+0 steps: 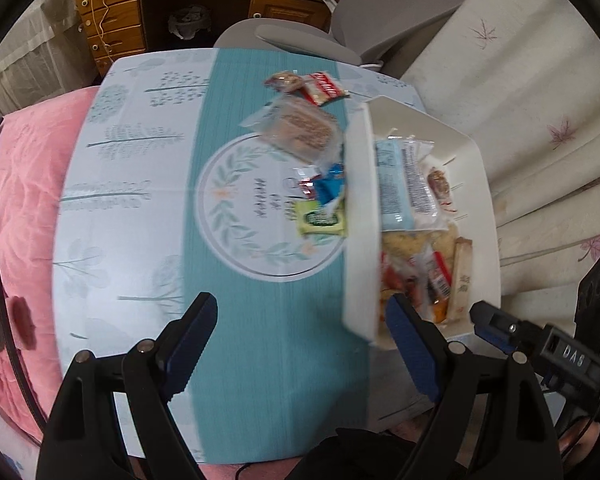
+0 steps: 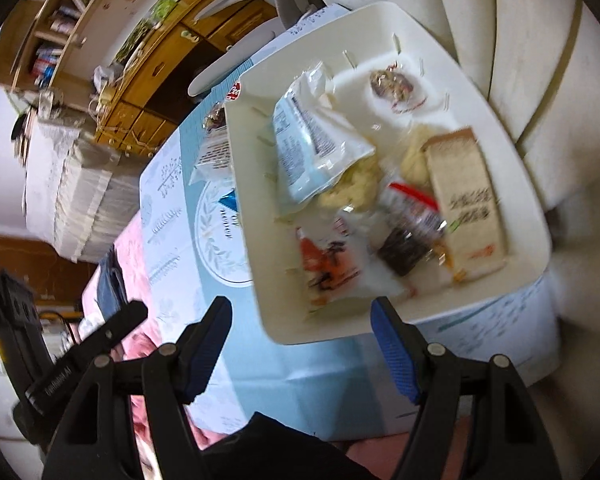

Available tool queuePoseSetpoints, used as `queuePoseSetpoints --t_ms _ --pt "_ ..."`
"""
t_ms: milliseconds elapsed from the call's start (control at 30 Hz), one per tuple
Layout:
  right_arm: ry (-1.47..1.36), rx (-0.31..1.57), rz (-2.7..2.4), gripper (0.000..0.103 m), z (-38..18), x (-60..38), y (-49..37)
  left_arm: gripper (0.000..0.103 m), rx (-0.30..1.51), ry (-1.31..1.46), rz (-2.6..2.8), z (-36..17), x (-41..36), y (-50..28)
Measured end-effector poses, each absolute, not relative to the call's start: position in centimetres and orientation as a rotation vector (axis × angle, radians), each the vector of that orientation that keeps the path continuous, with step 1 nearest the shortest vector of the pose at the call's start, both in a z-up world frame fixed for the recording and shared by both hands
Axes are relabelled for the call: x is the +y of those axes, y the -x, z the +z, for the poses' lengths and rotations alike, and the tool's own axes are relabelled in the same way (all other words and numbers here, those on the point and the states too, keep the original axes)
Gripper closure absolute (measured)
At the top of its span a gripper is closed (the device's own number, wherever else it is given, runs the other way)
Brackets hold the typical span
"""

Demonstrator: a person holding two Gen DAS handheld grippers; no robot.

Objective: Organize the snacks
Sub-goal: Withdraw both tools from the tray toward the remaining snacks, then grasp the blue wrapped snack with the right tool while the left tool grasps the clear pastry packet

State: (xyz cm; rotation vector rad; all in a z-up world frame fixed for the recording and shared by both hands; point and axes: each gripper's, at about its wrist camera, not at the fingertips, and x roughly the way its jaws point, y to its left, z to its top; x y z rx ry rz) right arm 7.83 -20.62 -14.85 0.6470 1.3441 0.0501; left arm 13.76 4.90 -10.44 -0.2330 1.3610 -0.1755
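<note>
Left wrist: left gripper [image 1: 300, 344] jaws wide, empty. Loose crinkly plastic snack packets [image 1: 306, 132] on the teal tablecloth [image 1: 260, 320], 12 to 1 o'clock; white plastic tray [image 1: 360, 208] at 2.

Right wrist: right gripper [image 2: 300, 344] wide, empty; tray contents at 12. Light, slippery, crushable: pinch sealed edges.

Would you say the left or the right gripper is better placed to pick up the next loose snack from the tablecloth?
Left, probably. The left gripper is open and empty over the tablecloth, facing the green packet and blue packet outside the tray. The right gripper, also open, faces the tray.
</note>
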Motion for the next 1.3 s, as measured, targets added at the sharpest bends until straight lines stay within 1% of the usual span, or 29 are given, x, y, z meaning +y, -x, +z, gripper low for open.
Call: queuePoseSetpoints --t_ms 300,600,867,1067,1300 --pt "-0.821 1.28 -0.097 0.031 -15.2 -16.0 -5.9 0.018 1.38 0.168 -0.224 -10.8 11.0 -14.2" --pt "-1.009 1.15 -0.304 0.031 -15.7 -12.2 -4.2 0.016 1.371 0.049 -0.332 -10.3 14.4 -17.6" --pt "-1.079 1.024 -0.446 0.031 -15.6 -9.4 -4.6 0.015 1.331 -0.115 -0.485 -10.1 13.6 -22.5" --pt "-1.048 0.946 -0.475 0.031 -15.4 -7.0 -6.5 0.016 1.297 -0.209 -0.647 -11.2 11.7 -26.1" --pt "-0.97 0.864 -0.532 0.031 -15.9 -5.2 -8.8 0.015 1.231 -0.389 -0.841 -13.0 8.0 -30.1"
